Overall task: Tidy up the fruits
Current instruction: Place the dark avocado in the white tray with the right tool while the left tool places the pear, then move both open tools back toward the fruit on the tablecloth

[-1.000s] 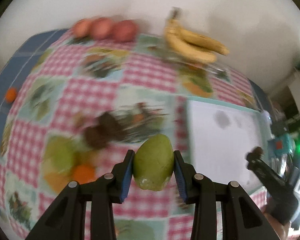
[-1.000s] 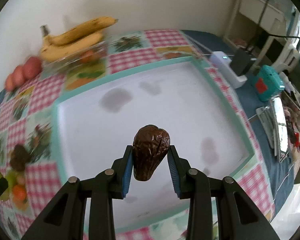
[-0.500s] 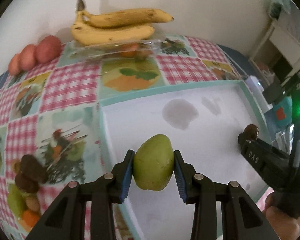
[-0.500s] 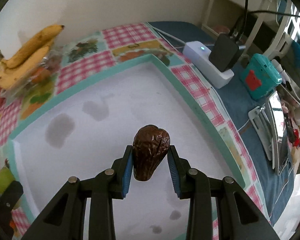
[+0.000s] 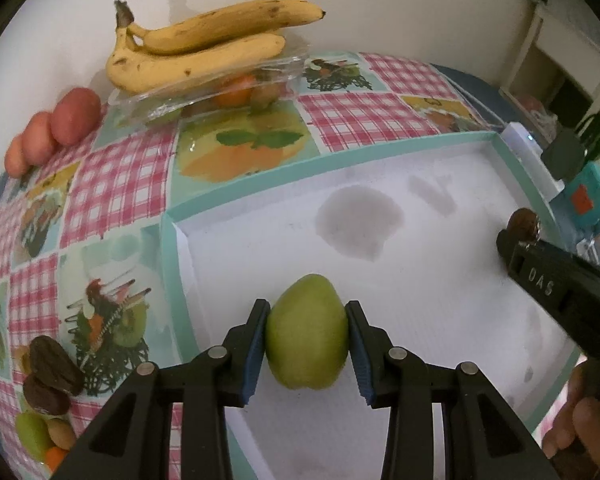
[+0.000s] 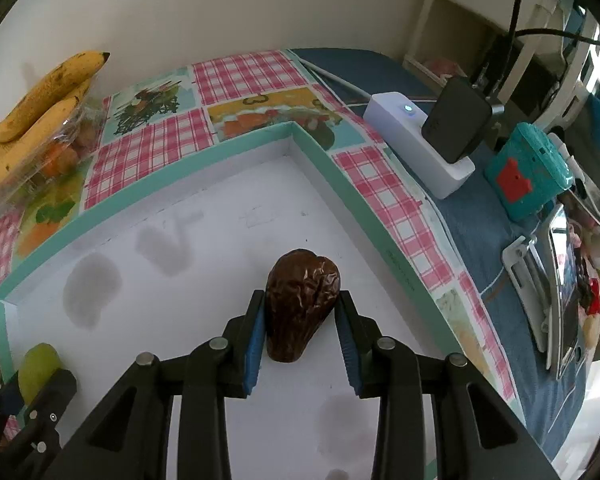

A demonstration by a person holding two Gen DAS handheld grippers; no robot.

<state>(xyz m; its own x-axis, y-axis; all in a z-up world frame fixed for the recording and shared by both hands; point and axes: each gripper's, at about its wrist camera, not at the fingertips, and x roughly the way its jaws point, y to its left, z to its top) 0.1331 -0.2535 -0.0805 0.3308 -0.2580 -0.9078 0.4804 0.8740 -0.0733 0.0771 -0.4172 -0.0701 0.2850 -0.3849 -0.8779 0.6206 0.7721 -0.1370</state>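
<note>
A green fruit (image 5: 306, 336) in the left gripper (image 5: 306, 344) and a wrinkled brown fruit (image 6: 300, 304) in the right gripper (image 6: 300, 332), both clamped, have been carried over the white tray (image 5: 460, 280); release is judged next.

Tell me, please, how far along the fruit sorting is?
Nothing lies in the white tray yet. In hand: the left claw grips a green fruit, the right claw a brown wrinkled fruit, both over it. A small fruit pile remains on the tablecloth.

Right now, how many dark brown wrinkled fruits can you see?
3. One dark brown fruit is held in the right gripper over the tray. Two more lie in the small pile on the tablecloth, left of the tray. Others may be hidden there.
</note>
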